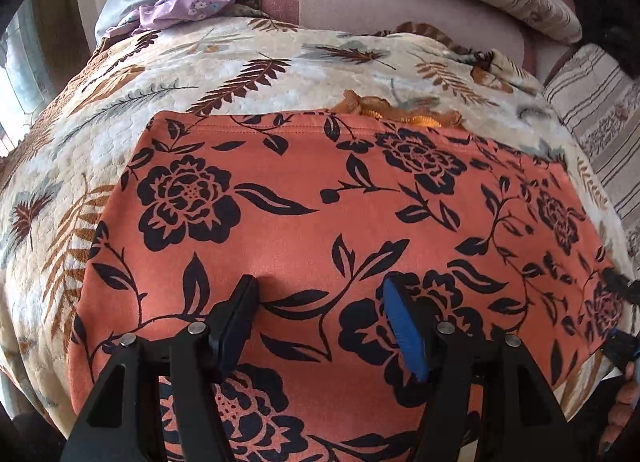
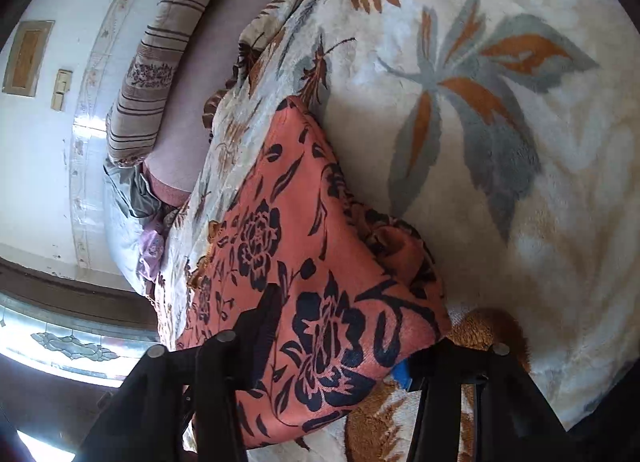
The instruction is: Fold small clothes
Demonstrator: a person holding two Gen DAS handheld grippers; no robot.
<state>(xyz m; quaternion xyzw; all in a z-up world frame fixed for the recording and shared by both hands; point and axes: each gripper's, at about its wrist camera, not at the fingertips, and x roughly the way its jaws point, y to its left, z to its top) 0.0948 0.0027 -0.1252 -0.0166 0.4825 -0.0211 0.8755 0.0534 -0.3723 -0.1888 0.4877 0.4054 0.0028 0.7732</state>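
The orange floral garment lies spread flat on the leaf-print blanket. The left tongs hover open just above the garment's near part. The right tongs straddle its raised corner; grip unclear

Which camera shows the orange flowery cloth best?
The left wrist view: the orange flowered cloth lies spread flat across the leaf-patterned blanket, hem and sides visible. The right wrist view shows only one bunched corner, partly hidden by fingers.
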